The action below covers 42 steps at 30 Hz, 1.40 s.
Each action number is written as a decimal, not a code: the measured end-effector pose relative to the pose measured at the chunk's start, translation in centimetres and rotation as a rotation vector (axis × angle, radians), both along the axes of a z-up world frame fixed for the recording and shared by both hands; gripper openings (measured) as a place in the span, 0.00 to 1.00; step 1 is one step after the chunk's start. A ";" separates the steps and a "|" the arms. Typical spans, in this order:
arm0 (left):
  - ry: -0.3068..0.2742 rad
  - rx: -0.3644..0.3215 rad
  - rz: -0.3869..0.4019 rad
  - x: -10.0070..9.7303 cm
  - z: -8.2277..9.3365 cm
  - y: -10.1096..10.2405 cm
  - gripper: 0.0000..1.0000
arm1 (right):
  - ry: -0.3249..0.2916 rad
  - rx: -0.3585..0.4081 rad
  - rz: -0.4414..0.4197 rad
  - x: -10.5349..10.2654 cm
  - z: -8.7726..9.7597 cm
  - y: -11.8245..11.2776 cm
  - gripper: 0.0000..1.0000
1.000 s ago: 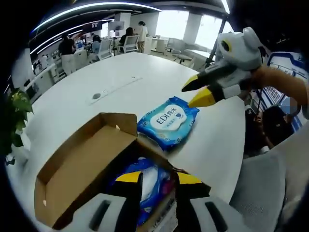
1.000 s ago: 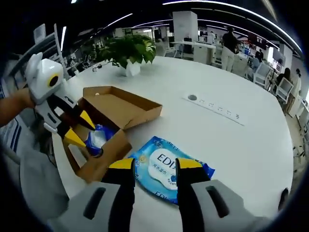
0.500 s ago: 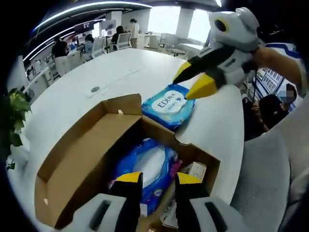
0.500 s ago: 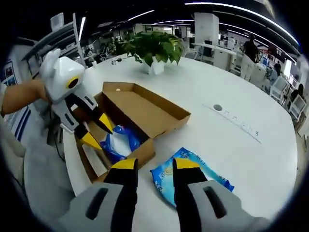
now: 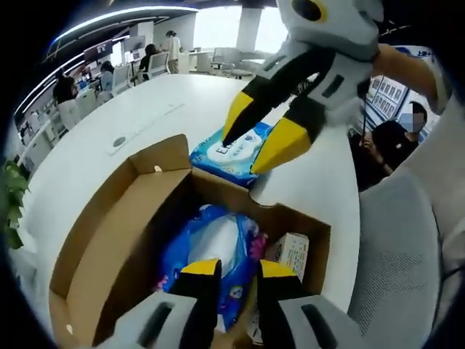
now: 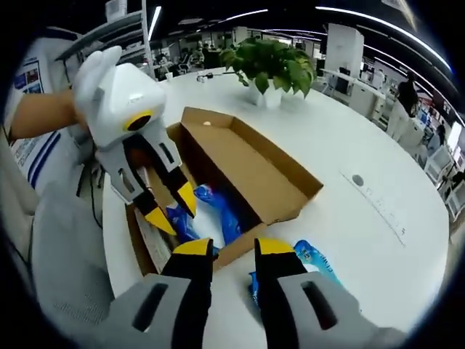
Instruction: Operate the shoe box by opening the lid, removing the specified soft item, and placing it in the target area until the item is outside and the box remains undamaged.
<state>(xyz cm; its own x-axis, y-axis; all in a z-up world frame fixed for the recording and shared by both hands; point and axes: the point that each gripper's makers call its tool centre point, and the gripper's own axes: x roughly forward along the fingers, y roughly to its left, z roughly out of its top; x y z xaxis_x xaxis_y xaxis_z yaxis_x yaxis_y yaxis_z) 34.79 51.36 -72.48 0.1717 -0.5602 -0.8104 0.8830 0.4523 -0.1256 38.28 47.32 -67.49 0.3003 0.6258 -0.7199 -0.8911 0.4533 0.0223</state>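
Observation:
The brown cardboard shoe box lies on the white table with its lid flipped fully back. Inside it lie a soft blue-and-white pack and a small white carton. My left gripper hovers over the box's contents, open, with nothing between its fingers. A blue EDI wipes pack rests on the table just beyond the box. My right gripper hangs open above the box's far wall and the wipes pack.
A potted plant stands on the table beyond the box. A socket strip is set into the tabletop. A grey chair sits at the table's edge. People and desks fill the room behind.
My right gripper has drawn away from the wipes pack and come closer to the box. My left gripper has shifted further over the box's inside. The wipes pack stays on the table.

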 end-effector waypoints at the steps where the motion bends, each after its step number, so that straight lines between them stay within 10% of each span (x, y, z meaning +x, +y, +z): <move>1: 0.004 0.007 -0.001 0.0 -0.2 0.2 0.18 | 0.000 -0.004 0.008 -0.1 -0.1 0.2 0.20; 27: 0.006 0.026 -0.080 -0.2 -1.6 1.1 0.14 | 0.018 -0.091 0.099 1.3 -4.7 5.1 0.13; 33: -0.039 0.075 -0.238 -0.8 -2.3 1.1 0.14 | 0.005 -0.132 0.096 1.7 -5.5 5.1 0.04; 42: -0.039 0.084 -0.144 -0.2 -2.1 1.8 0.04 | 0.011 -0.127 0.080 1.8 -5.4 5.0 0.00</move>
